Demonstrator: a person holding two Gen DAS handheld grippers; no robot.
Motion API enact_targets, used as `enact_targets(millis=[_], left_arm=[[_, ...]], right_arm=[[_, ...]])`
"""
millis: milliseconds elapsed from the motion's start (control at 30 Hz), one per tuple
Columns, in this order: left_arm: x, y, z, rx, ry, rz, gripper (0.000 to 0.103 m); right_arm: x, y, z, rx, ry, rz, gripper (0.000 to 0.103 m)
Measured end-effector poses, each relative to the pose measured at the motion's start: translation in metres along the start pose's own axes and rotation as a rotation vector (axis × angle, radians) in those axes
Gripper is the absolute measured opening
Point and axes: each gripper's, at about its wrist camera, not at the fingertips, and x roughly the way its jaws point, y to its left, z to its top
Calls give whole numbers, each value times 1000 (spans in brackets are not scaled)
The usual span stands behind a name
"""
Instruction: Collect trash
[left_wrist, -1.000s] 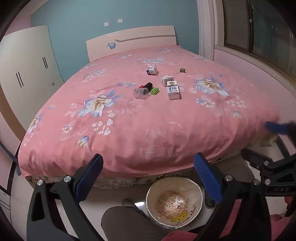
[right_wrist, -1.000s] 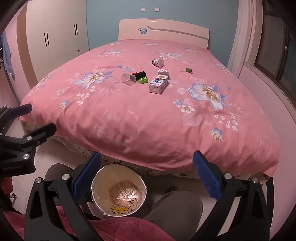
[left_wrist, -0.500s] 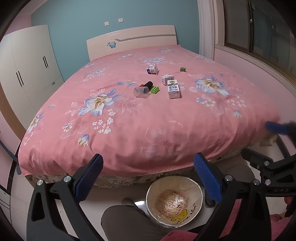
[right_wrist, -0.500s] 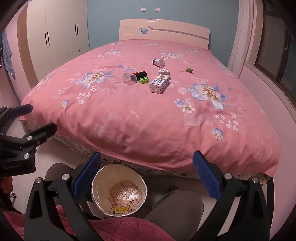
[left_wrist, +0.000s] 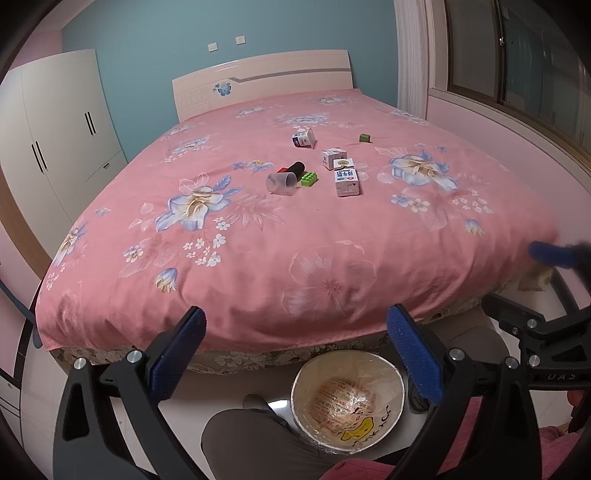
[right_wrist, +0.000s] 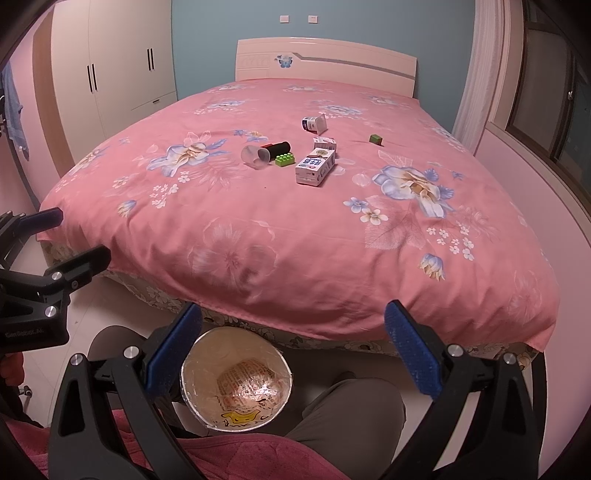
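On the pink floral bed (left_wrist: 258, 240) lie a clear plastic cup (left_wrist: 281, 183), a black tube (left_wrist: 295, 169), a green toy brick (left_wrist: 309, 179), a milk carton (left_wrist: 346, 177), a small white box (left_wrist: 333, 156), a yogurt cup (left_wrist: 303, 139) and a green cube (left_wrist: 364, 137). The same items show in the right wrist view: cup (right_wrist: 254, 156), carton (right_wrist: 316, 166), yogurt cup (right_wrist: 314, 123). A foil-lined paper bowl (left_wrist: 347, 402) sits on the person's lap (right_wrist: 236, 380). My left gripper (left_wrist: 295, 358) and right gripper (right_wrist: 291, 354) are both open and empty, well short of the bed items.
A white wardrobe (left_wrist: 55, 136) stands on the left. A window and sill (left_wrist: 517, 92) run along the right. The headboard (left_wrist: 266, 77) is at the far end. The person's knees (left_wrist: 258, 443) are below the grippers.
Both views have risen and drifted slightly; the bed items appear a little lower in frame. Both grippers stay open and empty.
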Motion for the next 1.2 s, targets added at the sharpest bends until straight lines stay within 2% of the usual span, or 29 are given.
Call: enact_targets(millis=[200,300,1200], left_arm=[[1,-2,-2,1,2,0,100],[1,-2,-2,0,0,-1,100],[7,-3,-1,5,12,3,100]], right_arm=[[-1,3,-1,6,-3,-5,96],[-1,-12,-1,11,-6,-2,96],[6,-14,1,8,7,0,96]])
